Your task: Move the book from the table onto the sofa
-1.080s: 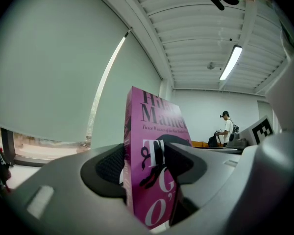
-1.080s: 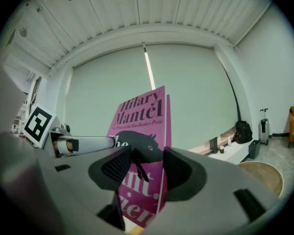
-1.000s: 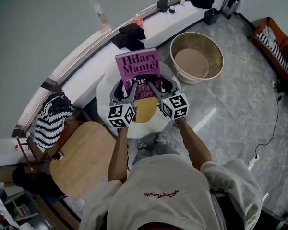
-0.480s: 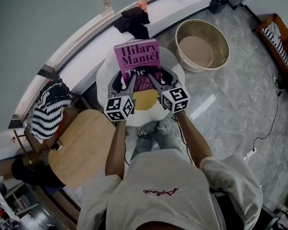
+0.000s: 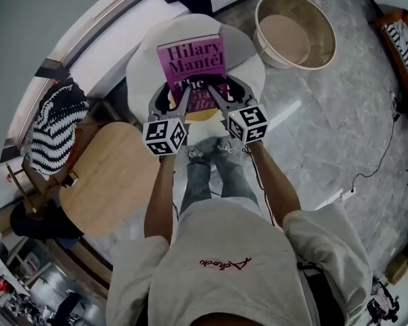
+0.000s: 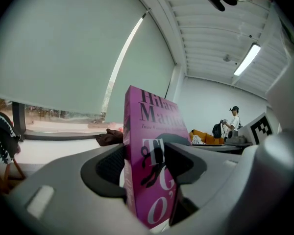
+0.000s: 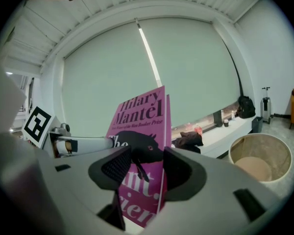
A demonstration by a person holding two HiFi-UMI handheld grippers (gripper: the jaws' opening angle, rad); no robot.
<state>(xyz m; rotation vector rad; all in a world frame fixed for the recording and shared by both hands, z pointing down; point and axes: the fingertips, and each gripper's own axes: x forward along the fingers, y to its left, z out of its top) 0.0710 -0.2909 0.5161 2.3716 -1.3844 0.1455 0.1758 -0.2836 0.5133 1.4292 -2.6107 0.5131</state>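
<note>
The pink book [image 5: 192, 61] with "Hilary Mantel" on its cover is held upright over the round white table [image 5: 248, 53]. My left gripper [image 5: 179, 99] is shut on its lower left edge and my right gripper [image 5: 215, 96] on its lower right edge. In the left gripper view the book [image 6: 152, 170] stands edge-on between the two dark pads of the left gripper [image 6: 144, 166]. The right gripper view shows the front cover [image 7: 139, 116] pinched between the jaws of the right gripper [image 7: 142, 169]. Part of the title is hidden behind the jaws.
A yellow round piece [image 5: 190, 115] lies on the table under the book. A wooden round seat [image 5: 102, 178] stands at the left, with a striped black-and-white cloth [image 5: 51, 124] beyond it. A large tan basin [image 5: 296, 27] sits on the marble floor, right. A window ledge [image 5: 109, 39] runs behind the table.
Both grippers stay shut on the book. The table, ledge and basin have slid toward the top of the head view, and the person's feet now show below the table.
</note>
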